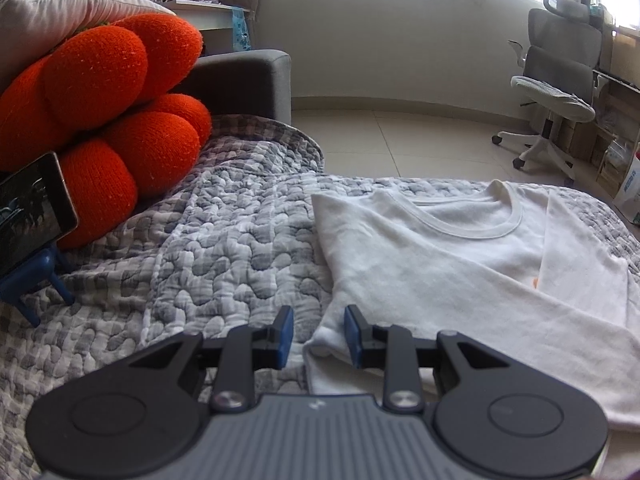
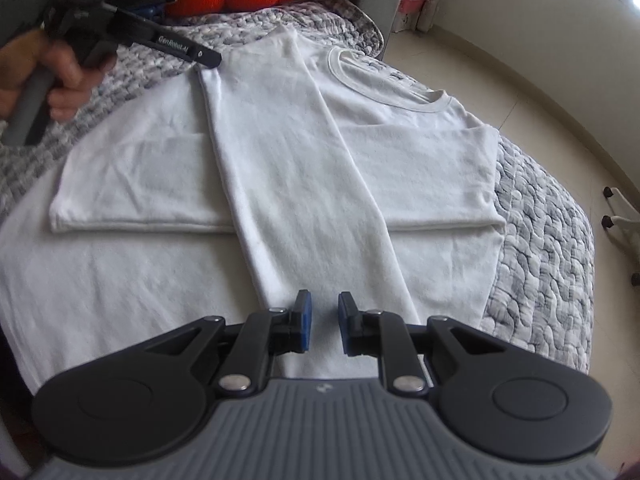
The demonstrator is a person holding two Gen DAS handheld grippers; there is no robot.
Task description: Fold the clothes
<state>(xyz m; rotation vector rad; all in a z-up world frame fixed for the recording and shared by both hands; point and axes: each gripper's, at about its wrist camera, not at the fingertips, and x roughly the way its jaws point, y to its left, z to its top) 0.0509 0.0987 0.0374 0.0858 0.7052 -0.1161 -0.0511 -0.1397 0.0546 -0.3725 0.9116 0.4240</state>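
**Q:** Left gripper (image 1: 319,336) — how do its fingers stand, and over what?

**A:** Its blue-padded fingers (image 1: 285,334) are apart with nothing between them. They hang just above the near-left corner of the white T-shirt (image 1: 460,256), where a folded sleeve end bunches at the shirt's left edge. In the right wrist view the same tool shows at far left, gripped by a person's hand (image 2: 60,76).

**Q:** And the right gripper (image 2: 325,322)?

**A:** Also parted and holding nothing. It hovers above the near end of a long strip of the shirt that runs from near centre toward the far left.

**Q:** Where does the T-shirt lie?

**A:** Spread flat on a grey-and-white quilted blanket (image 1: 224,240) — neckband (image 2: 380,84) at the far side, both sleeves folded in across the body so that their edges cross near the middle. A small orange mark shows at a fold in the left wrist view.

**Q:** What surrounds it?

**A:** At far left, an orange knitted cushion (image 1: 120,112) rests against a grey sofa arm (image 1: 248,80); a phone (image 1: 32,216) stands on a blue stand (image 1: 40,276) just beside the cushion. An office chair (image 1: 560,92) stands well apart on the tiled floor at far right.
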